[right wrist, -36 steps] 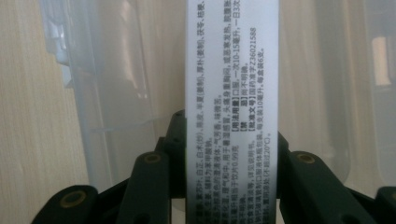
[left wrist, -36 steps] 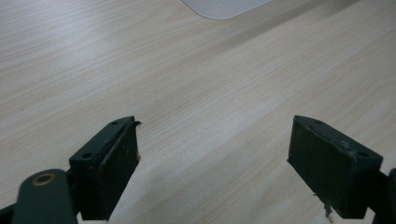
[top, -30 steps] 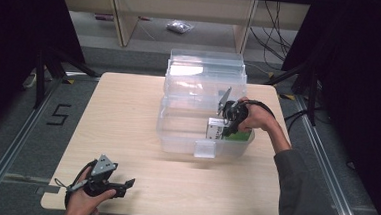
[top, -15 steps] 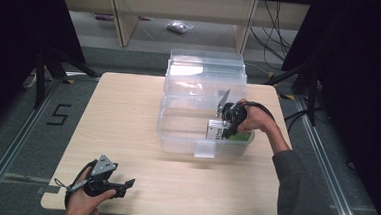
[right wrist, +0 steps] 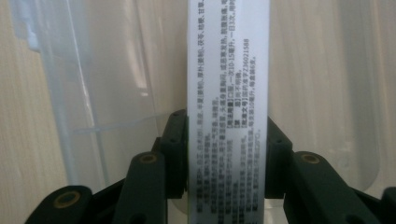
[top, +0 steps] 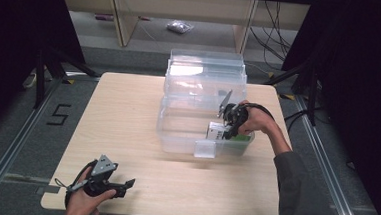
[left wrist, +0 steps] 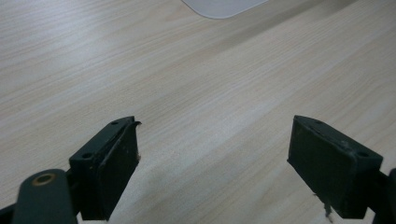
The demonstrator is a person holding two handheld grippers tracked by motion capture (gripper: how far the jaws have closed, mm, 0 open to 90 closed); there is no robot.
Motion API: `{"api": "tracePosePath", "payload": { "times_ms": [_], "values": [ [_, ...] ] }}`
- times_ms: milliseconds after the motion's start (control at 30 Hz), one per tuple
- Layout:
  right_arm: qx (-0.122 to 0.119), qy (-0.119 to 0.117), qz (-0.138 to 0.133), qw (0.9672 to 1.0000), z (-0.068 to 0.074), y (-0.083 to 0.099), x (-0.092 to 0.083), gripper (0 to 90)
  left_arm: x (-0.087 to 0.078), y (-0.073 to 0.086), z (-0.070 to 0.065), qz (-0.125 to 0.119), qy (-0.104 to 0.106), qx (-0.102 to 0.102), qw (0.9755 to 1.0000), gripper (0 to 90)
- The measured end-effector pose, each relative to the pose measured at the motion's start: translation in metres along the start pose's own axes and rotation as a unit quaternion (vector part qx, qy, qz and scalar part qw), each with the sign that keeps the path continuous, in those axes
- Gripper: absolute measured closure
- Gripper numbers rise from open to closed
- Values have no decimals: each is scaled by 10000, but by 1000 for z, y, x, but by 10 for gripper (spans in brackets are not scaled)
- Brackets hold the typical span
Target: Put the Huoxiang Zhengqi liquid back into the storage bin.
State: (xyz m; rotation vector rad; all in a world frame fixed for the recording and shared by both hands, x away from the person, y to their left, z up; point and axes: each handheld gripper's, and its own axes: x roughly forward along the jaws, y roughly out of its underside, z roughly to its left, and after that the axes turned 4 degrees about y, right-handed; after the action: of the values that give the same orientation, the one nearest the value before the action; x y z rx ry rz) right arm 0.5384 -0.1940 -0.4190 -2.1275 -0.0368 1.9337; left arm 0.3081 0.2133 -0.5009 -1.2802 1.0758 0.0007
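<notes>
- We see a pale wooden surface (top: 128, 113) on a grey floor (top: 7, 126), with metal rails running along both its sides.
- A "5" (top: 60, 114) is marked on the floor beside the surface's left edge.
- Past the far edge stands a light wooden shelf unit (top: 119, 13), with a small clear bag (top: 179, 27) lying low in it; black curtains close off both sides of the room.
- A clear plastic bin (top: 176, 136) sits right of the middle of the surface, its open lid standing up toward the far edge.
- Our right tongs (top: 227, 124) reach down into the bin's near right corner; their jaws have just been opening a little, yet in the right gripper view the pads still press the printed white box (right wrist: 228, 93) from both sides.
- In the high view that box (top: 216, 131) shows inside the bin, above something green.
- Our left tongs (top: 126, 184) rest near the near left corner, spread wide over bare wood with nothing between them.
</notes>
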Motion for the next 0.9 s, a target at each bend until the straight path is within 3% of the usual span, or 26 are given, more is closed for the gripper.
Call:
{"api": "tracePosePath", "payload": {
  "times_ms": [167,333,400,733,800,900],
  "values": [
    [158,-30,-186,9997,-1,2,-9,612,0,0,0,17,-8,-10,10000,155],
    [506,46,-519,9974,0,7,-24,527,0,0,0,-2,-5,-10,10000,155],
    [774,43,-684,9946,2,10,-31,510,0,0,0,-13,-6,-12,10000,155],
    [1178,427,-1161,9853,10,14,-57,390,0,0,0,-12,-14,-6,10000,155],
    [1431,534,-1214,9808,13,13,-61,375,0,0,0,-14,-13,-18,10000,155],
    [1573,701,-1315,9762,16,13,-66,347,0,0,0,-19,-11,-6,10000,155]
  ]
}}
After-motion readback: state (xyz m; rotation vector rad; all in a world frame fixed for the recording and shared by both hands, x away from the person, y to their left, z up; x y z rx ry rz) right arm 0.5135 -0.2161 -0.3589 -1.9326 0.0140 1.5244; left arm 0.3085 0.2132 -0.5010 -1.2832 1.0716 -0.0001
